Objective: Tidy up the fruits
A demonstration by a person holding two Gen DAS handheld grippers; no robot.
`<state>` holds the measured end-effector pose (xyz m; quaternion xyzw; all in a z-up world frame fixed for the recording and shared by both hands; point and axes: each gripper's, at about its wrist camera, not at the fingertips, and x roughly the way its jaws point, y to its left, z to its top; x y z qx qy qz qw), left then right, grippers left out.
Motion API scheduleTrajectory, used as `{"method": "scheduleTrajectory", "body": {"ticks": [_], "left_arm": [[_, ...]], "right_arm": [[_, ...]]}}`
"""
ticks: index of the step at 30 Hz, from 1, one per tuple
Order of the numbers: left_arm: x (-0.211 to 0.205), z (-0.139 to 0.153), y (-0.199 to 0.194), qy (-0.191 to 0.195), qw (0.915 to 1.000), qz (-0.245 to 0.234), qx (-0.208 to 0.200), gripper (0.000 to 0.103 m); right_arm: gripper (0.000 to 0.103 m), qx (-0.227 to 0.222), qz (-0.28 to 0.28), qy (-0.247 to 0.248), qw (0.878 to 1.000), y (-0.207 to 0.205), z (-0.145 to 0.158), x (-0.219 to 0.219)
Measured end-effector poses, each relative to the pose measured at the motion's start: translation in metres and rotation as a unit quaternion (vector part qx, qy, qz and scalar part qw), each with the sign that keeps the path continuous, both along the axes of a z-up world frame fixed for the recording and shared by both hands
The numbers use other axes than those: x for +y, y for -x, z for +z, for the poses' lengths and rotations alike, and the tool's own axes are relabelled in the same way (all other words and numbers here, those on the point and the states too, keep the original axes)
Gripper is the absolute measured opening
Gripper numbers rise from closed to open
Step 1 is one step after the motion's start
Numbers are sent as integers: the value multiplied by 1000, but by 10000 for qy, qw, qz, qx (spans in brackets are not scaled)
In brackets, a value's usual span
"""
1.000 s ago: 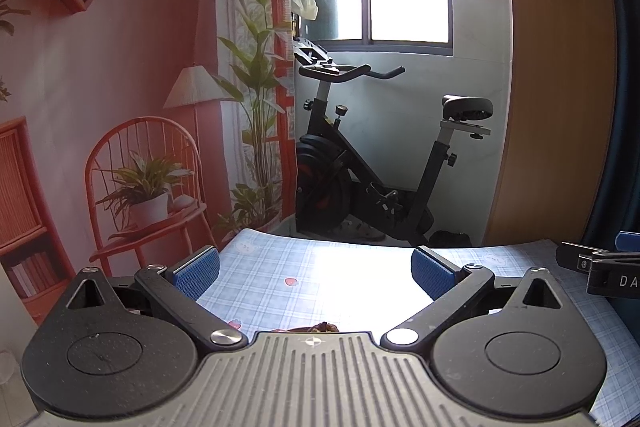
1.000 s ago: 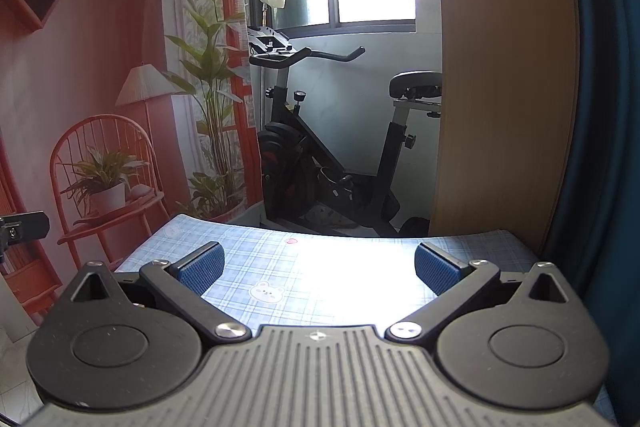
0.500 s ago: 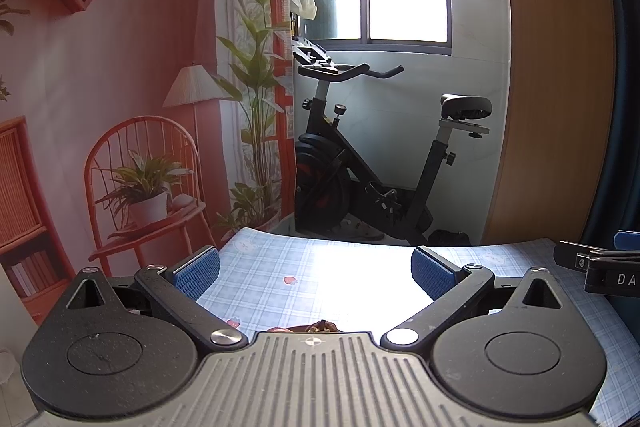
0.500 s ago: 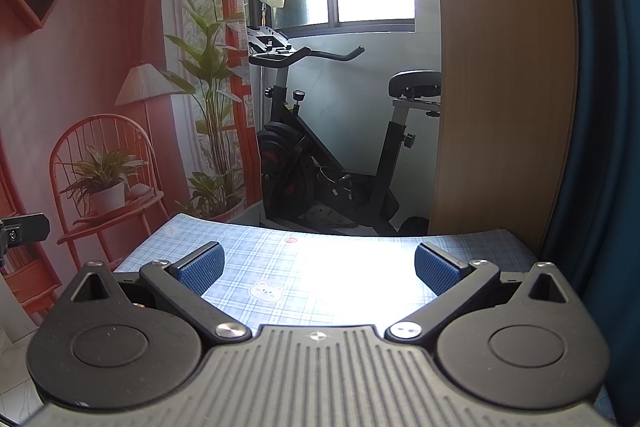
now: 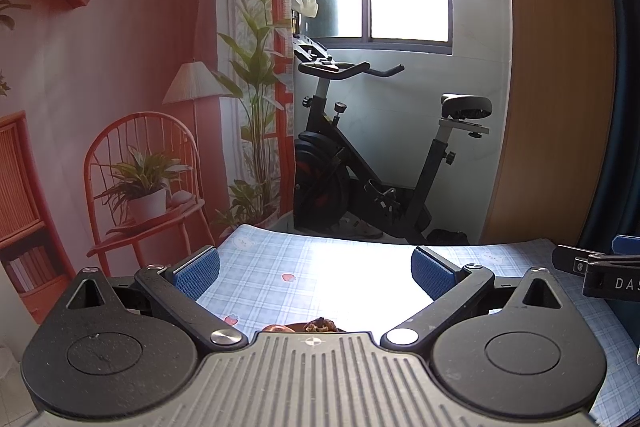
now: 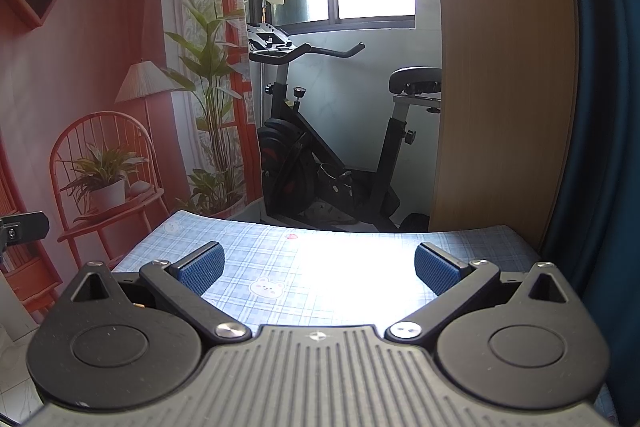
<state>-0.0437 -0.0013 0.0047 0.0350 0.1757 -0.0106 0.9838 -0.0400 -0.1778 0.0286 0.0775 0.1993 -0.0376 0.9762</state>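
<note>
The landmark is the table under its blue plaid tablecloth (image 5: 280, 259), dotted with small strawberry and bear prints and washed out by window glare in the middle. Left of the table's far corner a red wooden chair (image 5: 140, 155) carries a potted plant (image 5: 142, 187), with a floor lamp (image 5: 194, 89) and a tall leafy plant (image 5: 256, 99) behind it. Over the table's near part the left gripper (image 5: 315, 271) hovers with its blue-padded fingers (image 5: 198, 273) spread wide and nothing between them. Just under the front edge of that gripper's body, on the table, peeks the top of a reddish-brown fruit (image 5: 276, 328) beside something brown and knobbly; too little shows to name either. Beyond the table's far edge stands a black exercise bike (image 5: 360, 179). Further right over the same table, the right gripper (image 6: 319, 269) also holds its fingers (image 6: 434, 273) wide apart and empty, above a bear print (image 6: 267, 287).
</note>
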Motion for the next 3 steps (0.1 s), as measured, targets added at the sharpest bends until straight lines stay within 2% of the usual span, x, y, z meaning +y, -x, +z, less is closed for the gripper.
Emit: {"method": "scheduleTrajectory", "body": {"ticks": [3], "left_arm": [[0, 0, 0, -1, 10000, -3, 6, 103]], "right_arm": [[103, 8, 6, 3, 10000, -1, 0, -1]]}}
